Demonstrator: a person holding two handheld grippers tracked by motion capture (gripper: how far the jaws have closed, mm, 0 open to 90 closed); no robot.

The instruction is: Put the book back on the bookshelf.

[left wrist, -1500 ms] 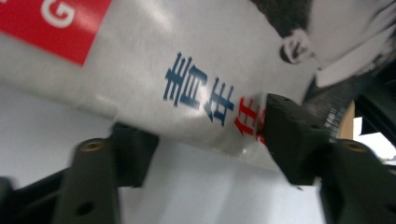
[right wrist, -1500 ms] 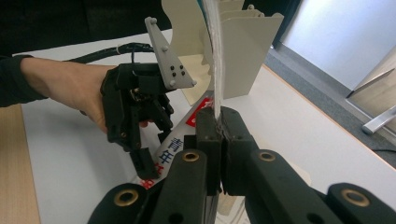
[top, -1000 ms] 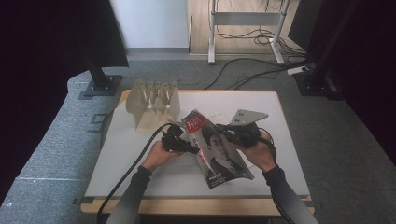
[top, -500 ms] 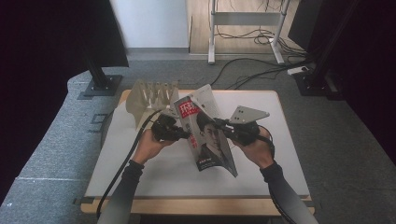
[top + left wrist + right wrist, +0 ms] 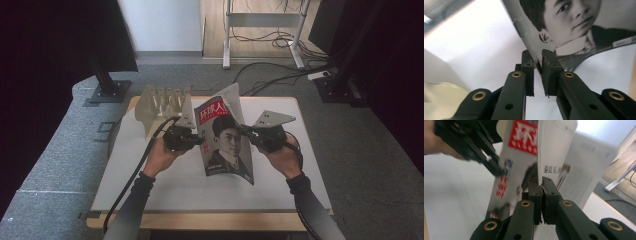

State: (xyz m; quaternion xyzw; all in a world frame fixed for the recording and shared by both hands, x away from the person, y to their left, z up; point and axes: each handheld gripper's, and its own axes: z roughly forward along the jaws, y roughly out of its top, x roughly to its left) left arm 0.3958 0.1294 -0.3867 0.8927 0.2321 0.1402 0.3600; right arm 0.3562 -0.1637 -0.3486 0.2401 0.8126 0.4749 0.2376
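A magazine (image 5: 225, 142) with a red title and a portrait on its cover is held upright above the white table (image 5: 150, 185), its cover facing me. My left gripper (image 5: 200, 141) grips its left edge. In the left gripper view the jaws have just been closing, and the left gripper (image 5: 537, 53) pinches the cover's edge beside the portrait (image 5: 574, 25). My right gripper (image 5: 247, 132) holds the opposite side. In the right gripper view, the right gripper (image 5: 539, 182) is shut on the page edges of the magazine (image 5: 521, 157), with the left gripper (image 5: 494, 167) beyond.
A pale slotted rack (image 5: 162, 102) stands at the table's back left, just behind the left hand. A dark stand base (image 5: 107, 92) and cables (image 5: 270, 75) lie on the carpet beyond the table. Bare table surface lies in front of the hands.
The magazine has gone from a low slant to upright, its cover now facing me. The left hand rose with it and its jaws closed on the edge. The right hand stayed put.
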